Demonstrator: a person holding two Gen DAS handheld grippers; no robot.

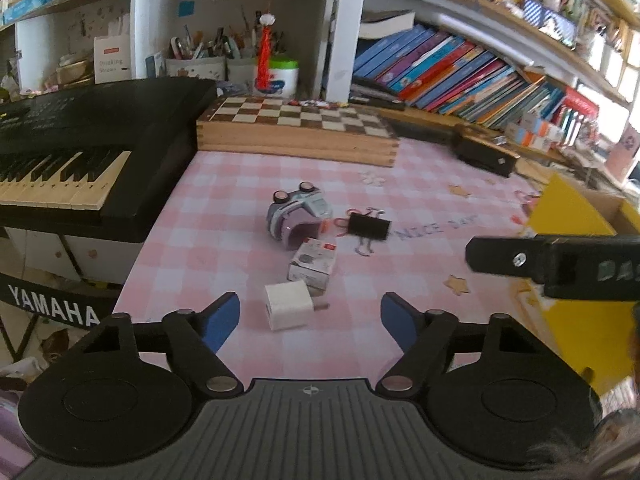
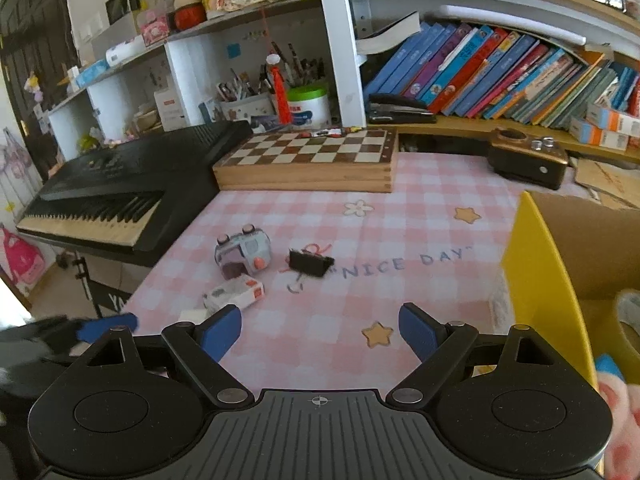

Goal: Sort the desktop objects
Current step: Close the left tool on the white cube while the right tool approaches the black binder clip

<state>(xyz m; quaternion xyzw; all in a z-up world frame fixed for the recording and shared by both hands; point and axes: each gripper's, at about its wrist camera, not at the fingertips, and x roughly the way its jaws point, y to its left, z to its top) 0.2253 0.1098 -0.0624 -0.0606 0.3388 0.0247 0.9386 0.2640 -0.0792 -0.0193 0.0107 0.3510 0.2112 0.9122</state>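
Tabletop point(image 1: 224, 184): covered with a pink checked cloth printed with stars, a flower and the words "NICE DAY".

Left hand-held gripper point(image 1: 310, 314): jaws spread wide, blue pads bare, nothing held. It hovers just above the near edge of the tabletop, with the white USB charger block point(image 1: 289, 310) lying on the cloth between and slightly ahead of its fingertips, not touched by either.

Right hand-held gripper point(image 2: 320, 330): jaws spread wide, nothing held, over bare cloth near a printed star, well apart from the loose items. In the left wrist view its black finger point(image 1: 516, 258) enters from the right edge.

Loose items, clustered mid-tabletop:
- White USB charger block, on its side, prongs pointing right.
- Small white product box point(image 1: 313, 263), just behind the charger, near or touching it; cannot tell which.
- Grey toy car point(image 1: 298, 214), overturned with wheels up, just behind the box.
- Black binder clip point(image 1: 368, 227), wire handles splayed, just right of the toy car.

Yellow cardboard box point(image 2: 540, 276): at the right edge of the tabletop, open at the top, brown inside.

Surroundings: black Yamaha keyboard point(image 1: 60, 148) to the left; wooden chessboard case point(image 1: 298, 128) at the back; bookshelf point(image 2: 500, 68) with upright books; pen holders point(image 1: 200, 62) on the rear shelf.
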